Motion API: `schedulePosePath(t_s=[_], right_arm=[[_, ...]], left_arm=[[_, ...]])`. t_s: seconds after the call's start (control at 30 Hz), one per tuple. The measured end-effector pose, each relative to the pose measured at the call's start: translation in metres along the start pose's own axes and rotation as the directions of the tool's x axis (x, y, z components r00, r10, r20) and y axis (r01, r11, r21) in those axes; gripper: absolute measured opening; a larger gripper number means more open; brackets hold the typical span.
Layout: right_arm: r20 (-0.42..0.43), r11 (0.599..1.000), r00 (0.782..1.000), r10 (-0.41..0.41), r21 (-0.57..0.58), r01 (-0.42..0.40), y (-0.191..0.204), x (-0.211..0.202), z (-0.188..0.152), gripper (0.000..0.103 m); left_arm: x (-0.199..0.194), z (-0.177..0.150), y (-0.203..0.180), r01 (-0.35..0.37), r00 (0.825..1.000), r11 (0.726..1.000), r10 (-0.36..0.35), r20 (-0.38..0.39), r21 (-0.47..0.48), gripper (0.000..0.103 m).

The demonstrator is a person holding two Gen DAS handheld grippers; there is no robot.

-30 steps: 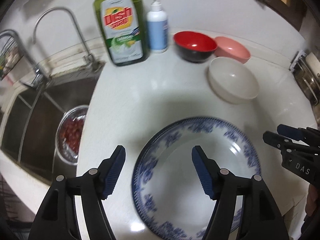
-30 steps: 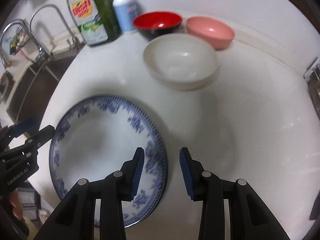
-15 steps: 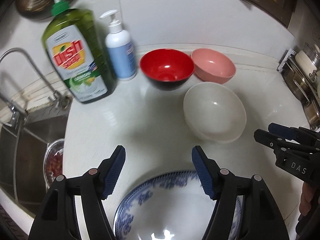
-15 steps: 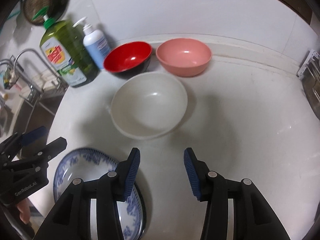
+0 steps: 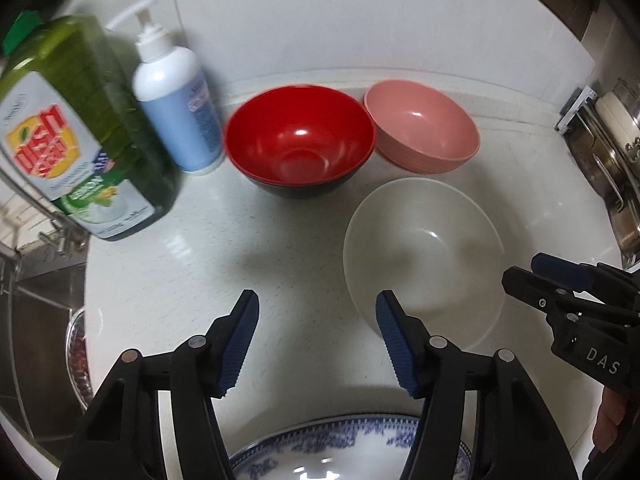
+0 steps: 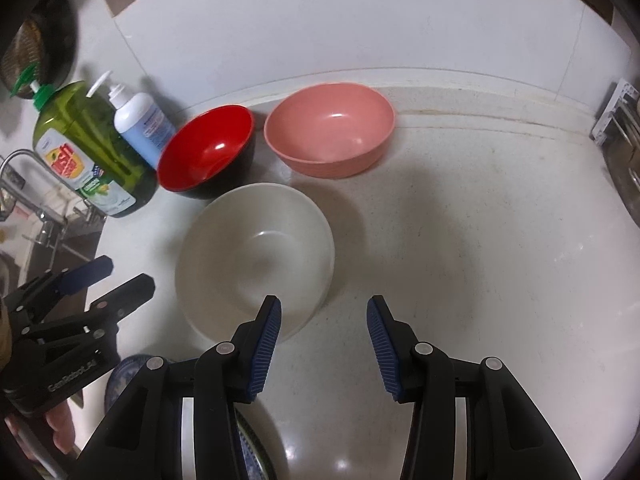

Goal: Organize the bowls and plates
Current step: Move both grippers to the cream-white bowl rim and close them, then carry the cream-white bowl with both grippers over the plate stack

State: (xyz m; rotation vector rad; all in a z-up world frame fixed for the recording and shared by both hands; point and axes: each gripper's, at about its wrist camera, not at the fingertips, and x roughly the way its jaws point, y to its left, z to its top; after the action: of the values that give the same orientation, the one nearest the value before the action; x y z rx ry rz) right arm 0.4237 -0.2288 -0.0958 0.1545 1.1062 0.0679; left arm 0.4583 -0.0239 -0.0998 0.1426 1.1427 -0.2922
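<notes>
- The left hand-held gripper [image 5: 316,340] points down over bare white bench [image 5: 248,264], just left of the white bowl [image 5: 424,256]; its jaws are closing, with nothing between them.
- The right hand-held gripper [image 6: 324,340] hangs at the near right rim of the same white bowl, jaws moderately apart and empty; its left pad overlaps the bowl's rim in view, and I cannot tell if it touches.
- The red bowl [image 5: 300,140] with a black outside stands beside the pink bowl [image 5: 422,126] near the back wall, the white one just in front of them.
- The blue-patterned plate [image 5: 344,452] lies at the near bench edge, under the left gripper.
- A green dish soap bottle [image 5: 76,152] and a white pump bottle [image 5: 176,108] stand left of the red bowl, by the sink [image 5: 36,312].
</notes>
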Motion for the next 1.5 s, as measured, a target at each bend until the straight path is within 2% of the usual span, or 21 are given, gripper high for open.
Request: schedulePosePath(t_s=[0.23,0.43,0.5,0.57,0.7,1.0,1.27,1.5], right_arm=[[-0.047,1.0,0.999,0.012,0.025,-0.01,-0.006,0.023,0.009,0.038],[-0.087,0.999,0.996,0.027,0.039,-0.024,-0.009,0.036,0.011,0.027],[-0.095,0.999,0.995,0.026,0.034,-0.022,-0.008,0.039,0.011,0.021],[-0.098,0.999,0.995,0.03,0.038,-0.027,-0.009,0.041,0.011,0.019],[-0.099,0.999,0.994,0.036,0.033,-0.033,-0.008,0.041,0.012,0.012],[-0.081,0.997,0.996,0.043,0.065,-0.038,-0.013,0.029,0.01,0.011],[-0.049,0.998,0.998,0.031,0.049,-0.028,-0.019,-0.002,-0.001,0.011],[-0.019,0.998,1.0,0.014,0.055,-0.013,-0.041,-0.034,-0.026,0.011]], left_arm=[[0.026,0.012,-0.003,0.027,0.999,1.0,-0.026,-0.042,0.007,0.046],[0.041,0.019,-0.006,0.061,0.995,0.998,-0.06,-0.075,0.004,0.032],[0.046,0.021,-0.008,0.074,0.994,0.997,-0.073,-0.086,0.005,0.018],[0.049,0.023,-0.008,0.096,0.991,0.995,-0.095,-0.098,0.001,0.011],[0.051,0.026,-0.006,0.11,0.988,0.994,-0.112,-0.103,-0.021,0.009],[0.028,0.024,-0.018,0.107,0.991,0.994,-0.108,-0.076,-0.026,0.009],[-0.007,0.009,-0.049,0.121,0.992,0.993,-0.121,-0.042,0.012,0.01],[-0.029,-0.012,-0.081,0.146,0.988,0.989,-0.144,-0.048,0.039,0.01]])
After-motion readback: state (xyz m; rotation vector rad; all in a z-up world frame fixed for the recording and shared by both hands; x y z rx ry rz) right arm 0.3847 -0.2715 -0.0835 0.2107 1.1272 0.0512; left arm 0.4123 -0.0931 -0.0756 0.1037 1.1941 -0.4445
